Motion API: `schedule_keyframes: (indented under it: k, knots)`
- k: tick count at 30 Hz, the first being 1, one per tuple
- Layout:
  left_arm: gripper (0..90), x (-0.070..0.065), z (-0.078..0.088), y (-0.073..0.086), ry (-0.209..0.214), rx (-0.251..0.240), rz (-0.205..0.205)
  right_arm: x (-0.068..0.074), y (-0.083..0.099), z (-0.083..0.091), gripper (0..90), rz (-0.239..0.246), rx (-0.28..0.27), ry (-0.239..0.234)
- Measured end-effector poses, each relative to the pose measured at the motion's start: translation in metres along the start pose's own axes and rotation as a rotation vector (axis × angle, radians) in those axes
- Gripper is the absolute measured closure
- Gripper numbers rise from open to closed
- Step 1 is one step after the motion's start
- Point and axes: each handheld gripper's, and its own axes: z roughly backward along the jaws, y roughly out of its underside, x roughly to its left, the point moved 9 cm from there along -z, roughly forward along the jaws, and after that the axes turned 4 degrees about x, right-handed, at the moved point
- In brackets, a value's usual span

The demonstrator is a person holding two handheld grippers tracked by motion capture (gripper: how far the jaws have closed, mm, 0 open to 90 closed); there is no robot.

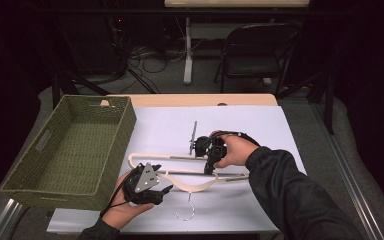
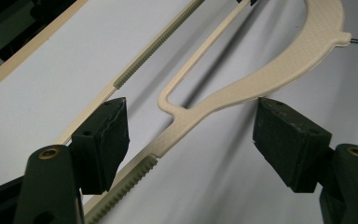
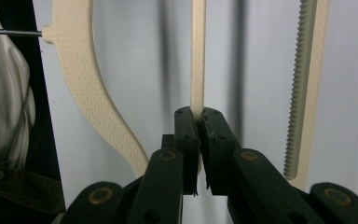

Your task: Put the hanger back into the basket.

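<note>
Here the right gripper (image 3: 198,122) has its jaws pressed together on the thin crossbar of a cream plastic hanger (image 1: 190,184), pinching a narrow flat strip seen edge-on between the pads in the right gripper view. The left gripper (image 2: 191,140) is spread wide, one jaw on either side of the same hanger's arm where it narrows into the ribbed bar, touching nothing as far as the left gripper view shows. The hanger lies on the white table top (image 1: 260,130), near the front edge and just right of the green woven basket (image 1: 67,150). Its long axis runs left to right across the table in the high view, its wire hook (image 1: 187,210) points toward the person, and the curved shoulder faces that way too. A second hanger (image 1: 170,156) lies just behind it, roughly parallel, with its own hook (image 1: 193,136) pointing away. The main risk, as I judge it, is the pinch itself: the crossbar is slim and smooth, held at one spot toward the right end, so a lift could let the hanger swing or twist about the pads and slip out. If the left jaws shut a little off line, they could miss the arm. The two hangers are also close enough that moving one may drag or snag the other.
</note>
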Motion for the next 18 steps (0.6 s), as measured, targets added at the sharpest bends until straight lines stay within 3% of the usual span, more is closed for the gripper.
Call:
schedule_keyframes:
  k: [9, 10, 18]
  knots:
    - [26.7, -0.011, -0.009, 0.000, 0.026, 0.001, -0.054, -0.002, 0.001, -0.004, 85.7, -0.001, 0.026, -0.007]
    - [26.7, -0.014, -0.009, -0.001, 0.029, 0.000, -0.076, -0.003, 0.000, -0.005, 85.7, -0.003, 0.014, -0.010]
    - [26.9, -0.025, -0.017, -0.007, 0.038, -0.008, -0.136, 0.000, -0.005, -0.005, 85.7, 0.000, 0.005, -0.026]
